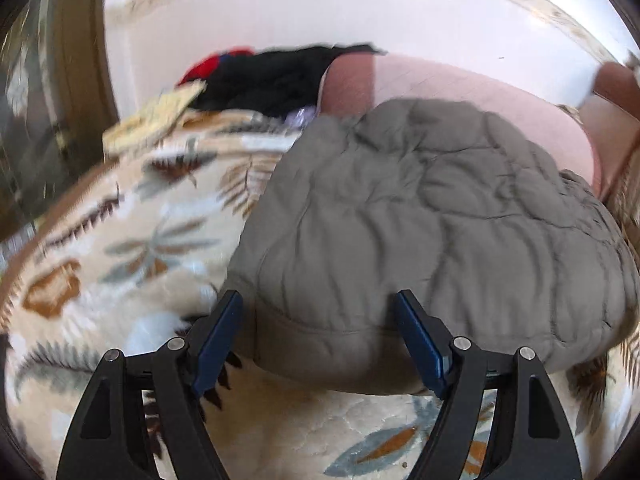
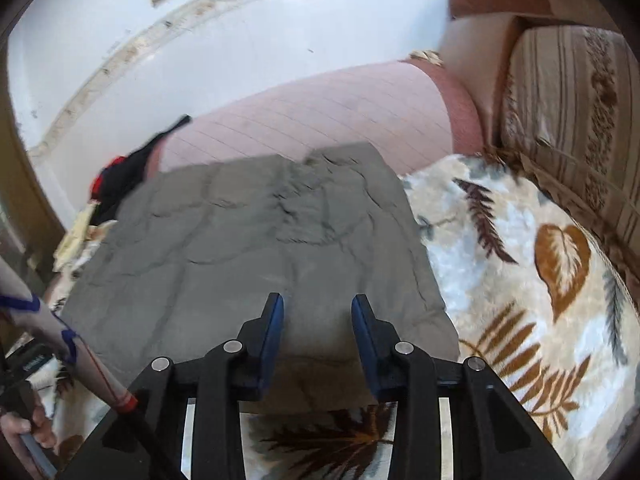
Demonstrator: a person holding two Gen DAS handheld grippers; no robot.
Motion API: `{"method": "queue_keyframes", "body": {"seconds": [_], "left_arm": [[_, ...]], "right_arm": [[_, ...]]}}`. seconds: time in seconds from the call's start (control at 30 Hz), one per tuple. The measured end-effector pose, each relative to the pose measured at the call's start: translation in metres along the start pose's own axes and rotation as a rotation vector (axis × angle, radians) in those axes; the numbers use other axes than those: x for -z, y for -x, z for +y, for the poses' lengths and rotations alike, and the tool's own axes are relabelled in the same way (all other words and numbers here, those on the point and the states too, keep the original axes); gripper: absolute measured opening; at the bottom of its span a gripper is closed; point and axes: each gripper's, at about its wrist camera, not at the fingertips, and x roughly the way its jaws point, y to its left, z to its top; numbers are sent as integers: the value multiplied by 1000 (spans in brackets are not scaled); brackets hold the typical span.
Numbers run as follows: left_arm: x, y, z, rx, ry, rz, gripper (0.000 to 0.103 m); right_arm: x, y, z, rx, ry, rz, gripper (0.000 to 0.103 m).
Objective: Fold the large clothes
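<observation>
Left wrist view. A leaf-patterned blanket (image 1: pixel 132 248) fills the left and bottom of the frame. A dark garment with a red patch (image 1: pixel 264 76) sits at upper centre-left, with a pale yellow cloth (image 1: pixel 156 118) just left of it. The grey quilted garment (image 1: pixel 420 216) lies folded on the blanket, filling the centre and right of the frame. Pink sheet (image 1: pixel 460 84) shows above it. The left gripper (image 1: pixel 318 320) enters from the bottom edge, jaws well apart. The garment's near rounded edge sits between the blue pads; the left pad stands just beside the garment's left border, and the right pad (image 1: pixel 416 328) overlaps the cloth. No pinch is visible; the pads do not press.

Right wrist view. At lower left, a patterned sleeve (image 2: pixel 40 320) and a hand (image 2: pixel 28 424) gripping a dark handle; the tool that hand holds is not in frame. The dark garment appears at left centre (image 2: pixel 128 176). The grey quilted garment (image 2: pixel 256 240) lies flat at centre as a rough rectangle, its near hem at lower centre. The right gripper (image 2: pixel 318 320) comes in from the bottom, jaws apart by a moderate gap, with the near hem lying in that gap. Contact between pads and cloth is not visible. The blanket (image 2: pixel 520 280) is at right and a striped cushion (image 2: pixel 572 120) at upper right.
</observation>
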Motion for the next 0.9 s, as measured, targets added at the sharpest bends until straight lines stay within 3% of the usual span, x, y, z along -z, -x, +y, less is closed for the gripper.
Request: {"method": "queue_keyframes", "body": {"seconds": [0.1, 0.43, 0.9], "left_arm": [[2, -13, -1, -8, -3, 11, 78], [-1, -27, -6, -32, -26, 17, 78], [0, -32, -6, -39, -31, 31, 80]], "right_arm": [[12, -23, -5, -12, -30, 58, 39], [21, -46, -11, -33, -55, 122, 39], [23, -51, -15, -52, -67, 139, 39]]}}
